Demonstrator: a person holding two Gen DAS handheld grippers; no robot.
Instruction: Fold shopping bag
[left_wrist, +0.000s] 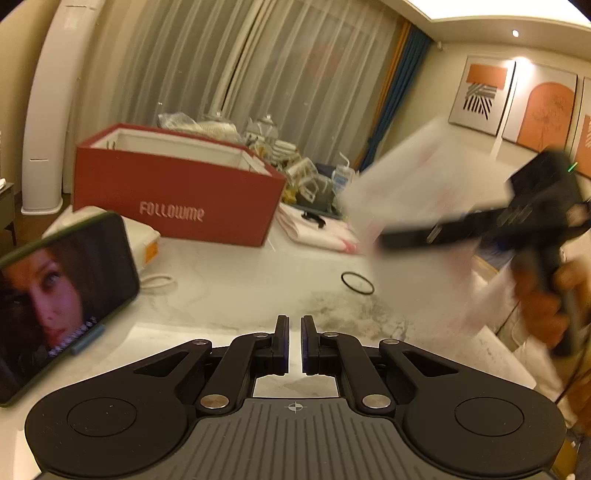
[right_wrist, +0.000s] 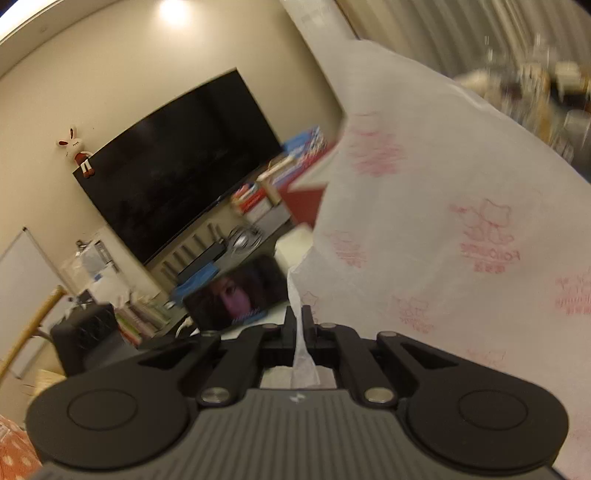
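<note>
White marble-patterned stone made up the counter (left_wrist: 229, 273), and its middle lay bare between the clutter at the back and the near edge. A red box (left_wrist: 173, 192) stood at the back left, a phone (left_wrist: 62, 291) leaned on a stand at the left edge, and a thin black ring (left_wrist: 357, 283) lay flat near the centre. A folded pink-and-white cloth (left_wrist: 317, 232) rested just right of the box, with jars and bottles (left_wrist: 273, 140) crowded behind it.

The left hand-held gripper (left_wrist: 294, 338) hung over the open stretch with its fingers pressed almost together and nothing between them.

The right hand-held gripper (right_wrist: 298, 321) was pinching the shopping bag (right_wrist: 436, 206) by a thin gathered edge that ran back between its fingers. From the left wrist view that gripper (left_wrist: 384, 240) showed blurred at the right, gripped by a person's hand (left_wrist: 543, 306), with the bag (left_wrist: 410, 188) lifted clear above the counter's right side.

The bag was white, thin and slightly see-through, printed with repeated red cartoon motifs and lettering. It billowed up and to the right of the pinch, filling much of the right wrist view and hiding part of the curtain (right_wrist: 424, 33) behind it.
</note>
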